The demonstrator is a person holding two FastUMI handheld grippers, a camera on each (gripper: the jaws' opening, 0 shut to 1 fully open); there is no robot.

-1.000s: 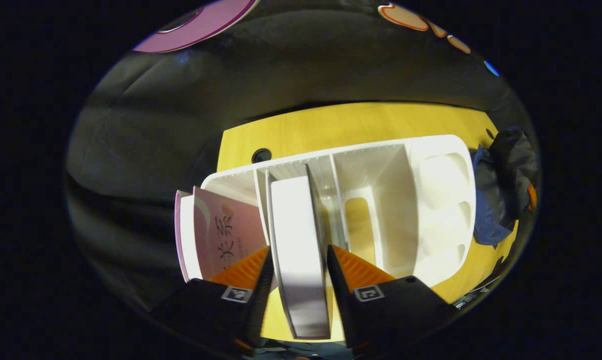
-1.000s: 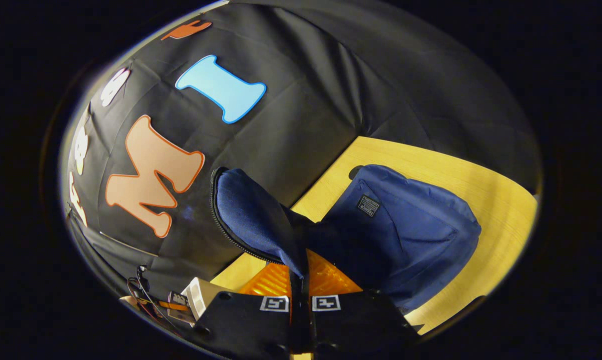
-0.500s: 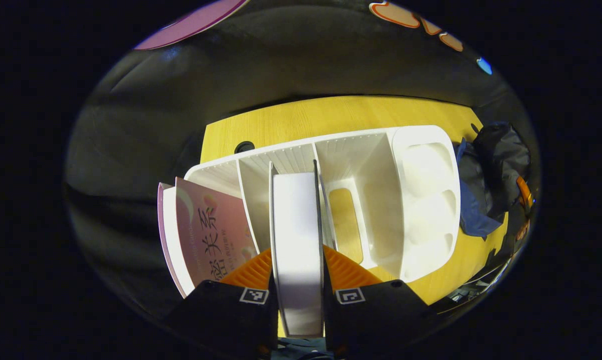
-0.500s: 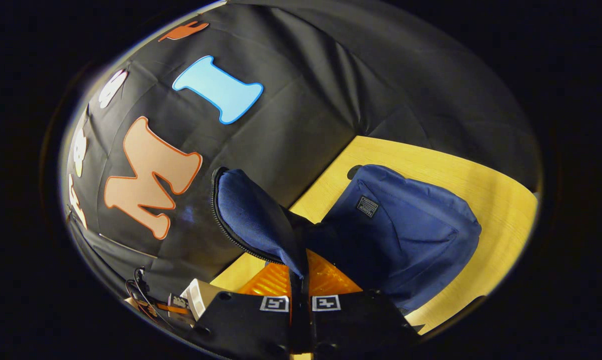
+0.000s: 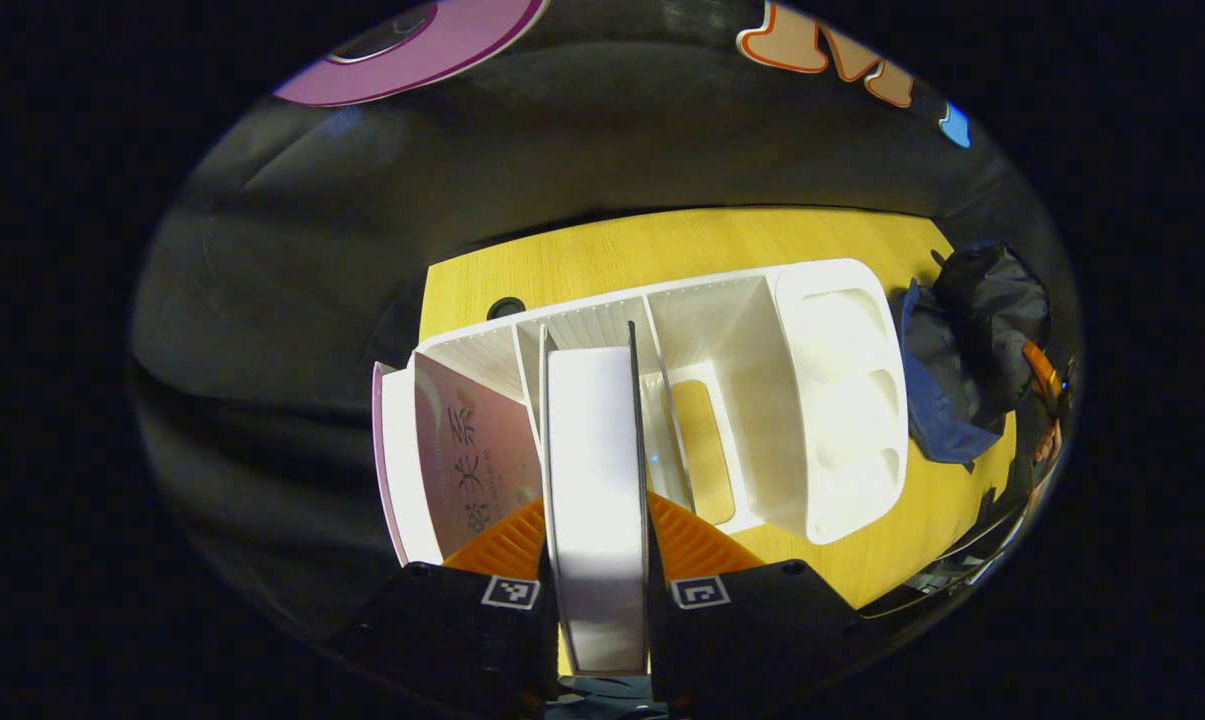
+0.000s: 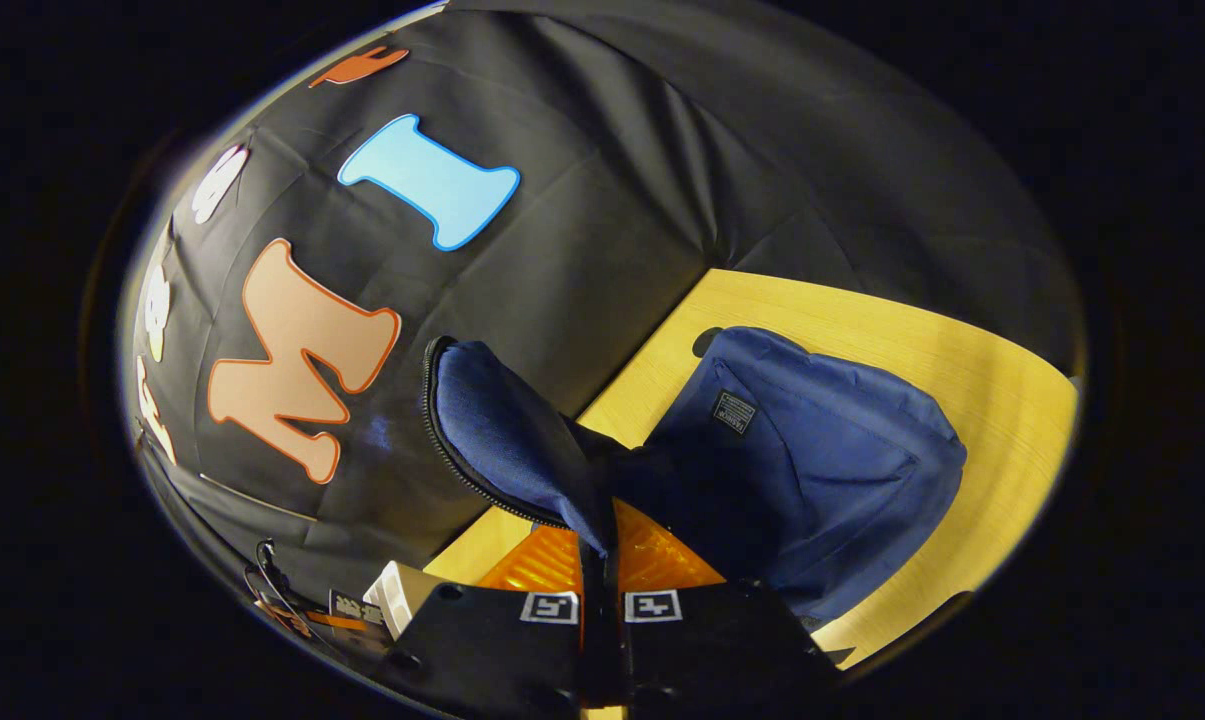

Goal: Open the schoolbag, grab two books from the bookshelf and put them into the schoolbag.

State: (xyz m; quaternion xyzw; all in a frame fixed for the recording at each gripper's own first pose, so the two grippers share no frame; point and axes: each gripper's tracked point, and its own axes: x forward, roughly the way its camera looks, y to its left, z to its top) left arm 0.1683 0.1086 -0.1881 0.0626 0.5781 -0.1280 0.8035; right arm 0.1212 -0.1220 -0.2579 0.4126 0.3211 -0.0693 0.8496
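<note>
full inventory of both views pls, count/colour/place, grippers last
bookshelf: 1, white plastic with dividers, on the table, left gripper view
white book: 1, edge-on in a middle slot of the bookshelf, between the left gripper's fingers
pink book: 1, pink cover, leaning in the bookshelf's end slot beside the white book
schoolbag: 1, dark blue, lying on the table; seen past the bookshelf in the left gripper view
schoolbag flap: 1, dark blue with zip edge, lifted up
table: 1, yellow wood, round hole near its far edge
booth wall: 1, black cloth, behind the table
left gripper: 1, shut on the white book
right gripper: 1, shut on the schoolbag flap
</note>
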